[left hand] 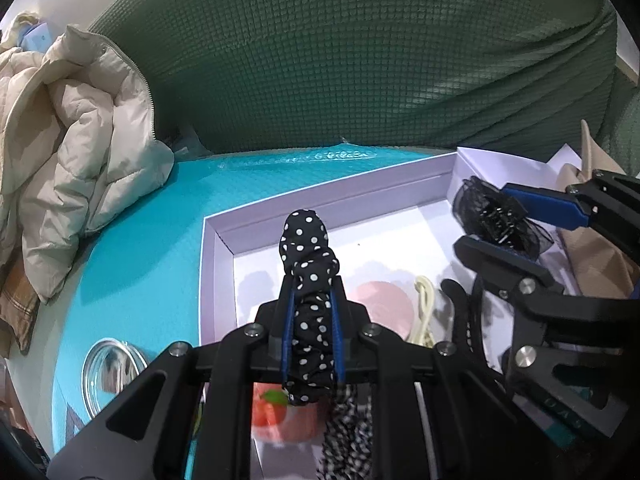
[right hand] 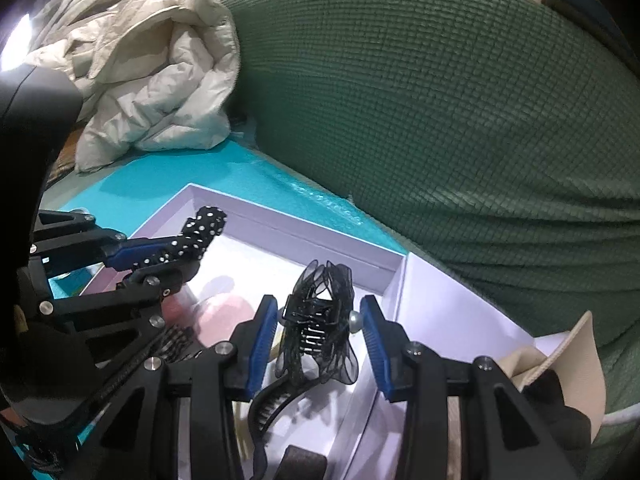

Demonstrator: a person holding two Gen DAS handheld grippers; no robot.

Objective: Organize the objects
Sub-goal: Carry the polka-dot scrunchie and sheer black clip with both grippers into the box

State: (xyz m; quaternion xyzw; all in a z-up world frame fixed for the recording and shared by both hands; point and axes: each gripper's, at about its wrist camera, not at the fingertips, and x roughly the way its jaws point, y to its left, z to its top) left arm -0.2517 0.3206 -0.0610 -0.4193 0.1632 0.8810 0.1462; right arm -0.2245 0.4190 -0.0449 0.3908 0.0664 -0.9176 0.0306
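A black scrunchie with white dots [left hand: 308, 272] stands up between the blue pads of my left gripper [left hand: 313, 300], which is shut on it above the near left part of the lilac box [left hand: 212, 280]. The right wrist view shows that scrunchie [right hand: 200, 228] and the left gripper [right hand: 164, 258] from the side. A black mesh bow hair clip [right hand: 320, 320] with a small pearl sits between the pads of my right gripper [right hand: 318, 310], touching both, over the box's far right corner [right hand: 394, 276]. From the left wrist view the clip [left hand: 496, 216] is seen in the right gripper [left hand: 486, 220].
Inside the box lie a pink round item [left hand: 386, 308], a cream cord [left hand: 424, 312], a black claw clip [right hand: 272, 400] and a checkered piece [left hand: 348, 436]. A glass jar [left hand: 108, 372] stands on the teal mat [left hand: 140, 260]. A cream puffer jacket [left hand: 80, 140], green cushion [right hand: 440, 120] and beige cloth [right hand: 560, 356] surround it.
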